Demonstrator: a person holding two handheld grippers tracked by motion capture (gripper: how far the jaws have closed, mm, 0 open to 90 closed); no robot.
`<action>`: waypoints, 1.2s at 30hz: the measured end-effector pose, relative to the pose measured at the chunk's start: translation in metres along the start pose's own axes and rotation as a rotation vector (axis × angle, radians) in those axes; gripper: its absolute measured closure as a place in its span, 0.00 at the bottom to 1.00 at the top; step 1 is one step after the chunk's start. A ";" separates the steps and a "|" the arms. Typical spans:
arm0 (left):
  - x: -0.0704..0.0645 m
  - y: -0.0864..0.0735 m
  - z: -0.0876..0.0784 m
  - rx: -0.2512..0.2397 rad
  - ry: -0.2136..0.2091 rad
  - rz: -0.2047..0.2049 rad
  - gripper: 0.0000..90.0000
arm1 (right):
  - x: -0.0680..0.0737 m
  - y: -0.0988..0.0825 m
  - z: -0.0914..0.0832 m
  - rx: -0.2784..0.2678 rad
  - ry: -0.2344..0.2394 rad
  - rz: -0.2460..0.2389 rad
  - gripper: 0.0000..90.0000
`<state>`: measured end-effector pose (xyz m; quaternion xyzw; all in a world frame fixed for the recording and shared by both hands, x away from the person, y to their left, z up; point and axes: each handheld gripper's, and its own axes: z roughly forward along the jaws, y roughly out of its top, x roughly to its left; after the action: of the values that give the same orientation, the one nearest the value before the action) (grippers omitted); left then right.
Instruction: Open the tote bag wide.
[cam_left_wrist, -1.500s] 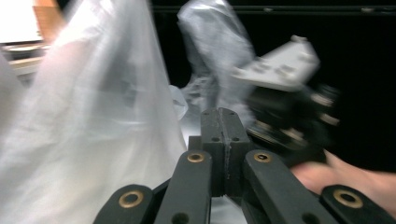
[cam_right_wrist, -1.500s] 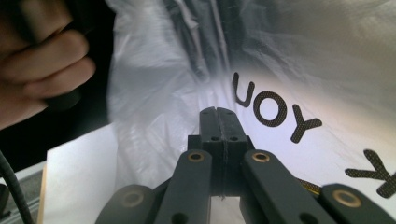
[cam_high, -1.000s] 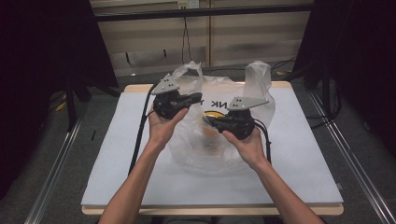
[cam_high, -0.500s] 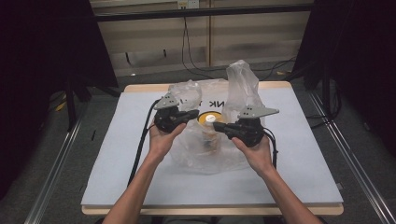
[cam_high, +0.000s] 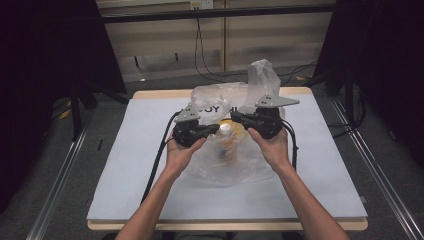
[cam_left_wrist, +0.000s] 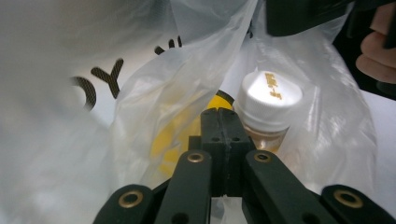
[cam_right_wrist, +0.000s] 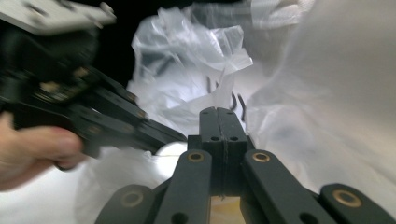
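Note:
A clear plastic bag (cam_high: 220, 167) with black lettering lies in the middle of the table. Inside it stands a bottle with a white cap (cam_high: 226, 128) (cam_left_wrist: 273, 95), beside something yellow (cam_left_wrist: 170, 140). My left gripper (cam_high: 214, 129) (cam_left_wrist: 223, 116) is shut just left of the cap, with bag film gathered at its jaws. My right gripper (cam_high: 236, 118) (cam_right_wrist: 223, 114) is shut on a strip of the bag's film, and a bag handle (cam_high: 262, 75) stands up behind it. The two jaw tips face each other over the bag's mouth. The left gripper (cam_right_wrist: 98, 121) shows blurred in the right gripper view.
A pale mat (cam_high: 130, 175) covers the wooden table (cam_high: 150, 94). Black cables (cam_high: 159, 155) trail from both grippers toward the person. Metal rails (cam_high: 60, 175) run along the floor on either side, and a black bar (cam_high: 215, 12) crosses behind the table.
The left gripper has sunk toward the bag. The right gripper has moved right and away, drawing the film up. The bottle cap now shows between the two grippers.

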<state>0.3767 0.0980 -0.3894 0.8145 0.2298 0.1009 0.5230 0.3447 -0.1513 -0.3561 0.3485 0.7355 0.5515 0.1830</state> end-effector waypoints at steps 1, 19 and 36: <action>0.000 -0.001 0.000 -0.003 -0.005 0.003 1.00 | 0.000 -0.002 0.001 0.021 -0.028 -0.019 1.00; -0.001 -0.050 0.010 0.199 0.012 0.002 1.00 | -0.010 -0.083 0.009 0.227 -0.051 0.010 1.00; 0.006 -0.094 0.019 0.323 -0.007 -0.023 1.00 | -0.024 -0.134 0.017 0.374 -0.044 0.081 1.00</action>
<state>0.3642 0.1182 -0.4824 0.8858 0.2504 0.0536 0.3871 0.3308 -0.1766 -0.4907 0.4176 0.8063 0.4046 0.1086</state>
